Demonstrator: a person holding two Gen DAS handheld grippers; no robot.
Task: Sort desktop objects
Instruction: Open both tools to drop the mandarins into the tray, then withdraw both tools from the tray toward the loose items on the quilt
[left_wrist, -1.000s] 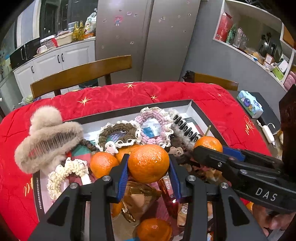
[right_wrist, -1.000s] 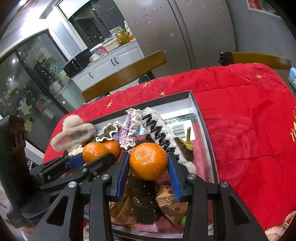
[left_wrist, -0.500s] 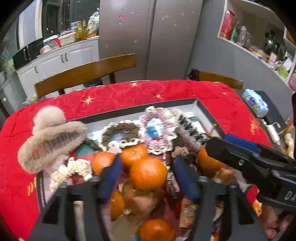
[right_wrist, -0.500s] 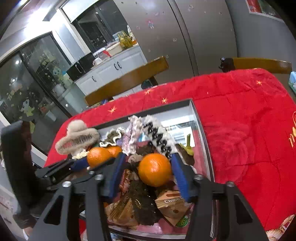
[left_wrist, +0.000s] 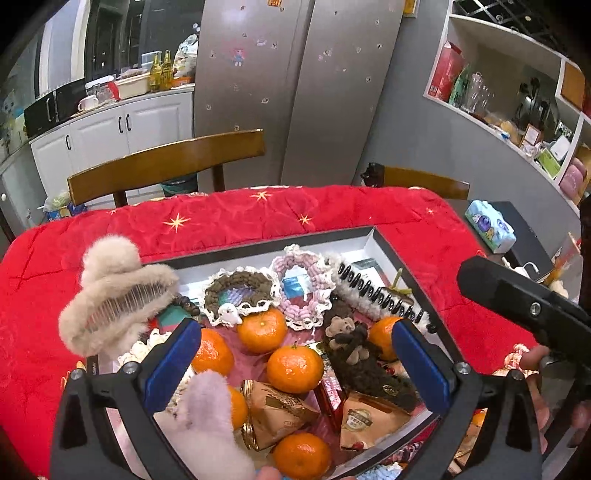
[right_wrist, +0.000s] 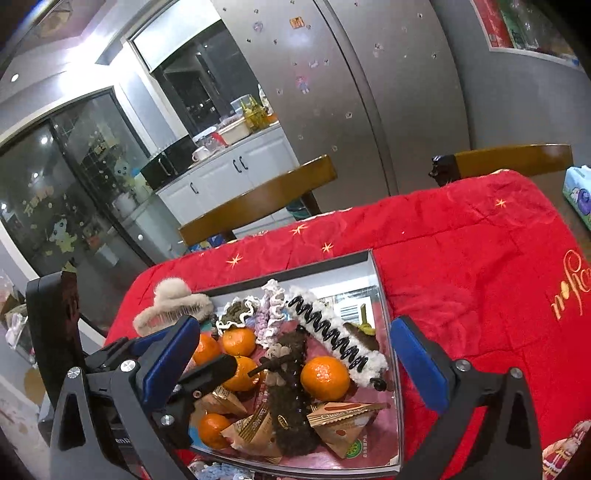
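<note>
Both grippers hang over a shallow black-rimmed tray (left_wrist: 397, 254) on a red quilted tablecloth (right_wrist: 461, 258), and both have just been opening: the left gripper (left_wrist: 295, 354) has its blue pads spread wide with a tangerine (left_wrist: 294, 368) lying loose in the tray between them, untouched, and the right gripper (right_wrist: 295, 354) stands equally wide around another tangerine (right_wrist: 325, 377), also untouched. The tray is crowded: more tangerines, crocheted scrunchies (left_wrist: 301, 286), a fuzzy beige hair claw (left_wrist: 110, 291) resting on its left rim, a black spiral clip (right_wrist: 328, 332), a brown fuzzy clip with small bears (left_wrist: 354, 354) and triangular snack packets (right_wrist: 343, 421), one reading "Choco". The cloth right of the tray lies bare out to the table's edge, with gold script embroidery I cannot read. Chair backs (left_wrist: 166, 162) stand close along the far side. A tissue pack (left_wrist: 489, 225) sits beyond the right corner.
</note>
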